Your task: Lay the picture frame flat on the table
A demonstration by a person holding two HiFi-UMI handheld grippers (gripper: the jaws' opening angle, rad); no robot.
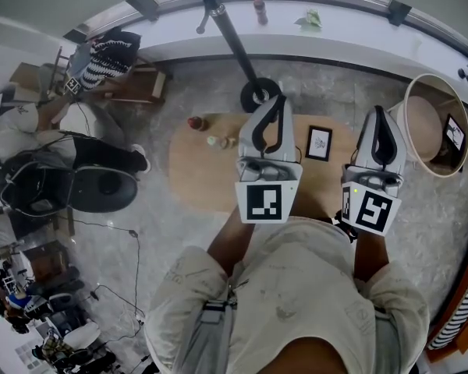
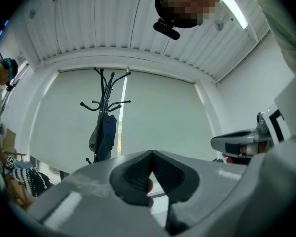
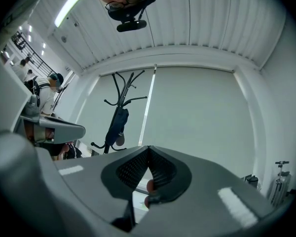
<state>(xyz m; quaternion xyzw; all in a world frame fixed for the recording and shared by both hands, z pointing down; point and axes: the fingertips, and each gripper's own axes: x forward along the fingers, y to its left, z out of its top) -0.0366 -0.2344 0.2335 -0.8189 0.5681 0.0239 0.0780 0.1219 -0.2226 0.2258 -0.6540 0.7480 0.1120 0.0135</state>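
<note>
The picture frame [image 1: 319,142], black-edged around a white print, is on the oval wooden table [image 1: 195,178], right of its middle. Whether it stands or lies flat I cannot tell from above. Both grippers are held over the table's near edge, pointing away from me and touching nothing. The left gripper [image 1: 274,100] is just left of the frame and the right gripper [image 1: 379,111] just right of it. In the left gripper view the left gripper [image 2: 152,152] is shut and empty. The right gripper [image 3: 148,147] in its own view is also shut on nothing. Neither gripper view shows the frame.
Two small bottles [image 1: 196,122] [image 1: 212,140] stand on the table's left part. A coat stand's round base [image 1: 259,93] sits behind the table, its pole rising toward me. A round tub [image 1: 435,123] is at the right. A person sits at left [image 1: 78,123].
</note>
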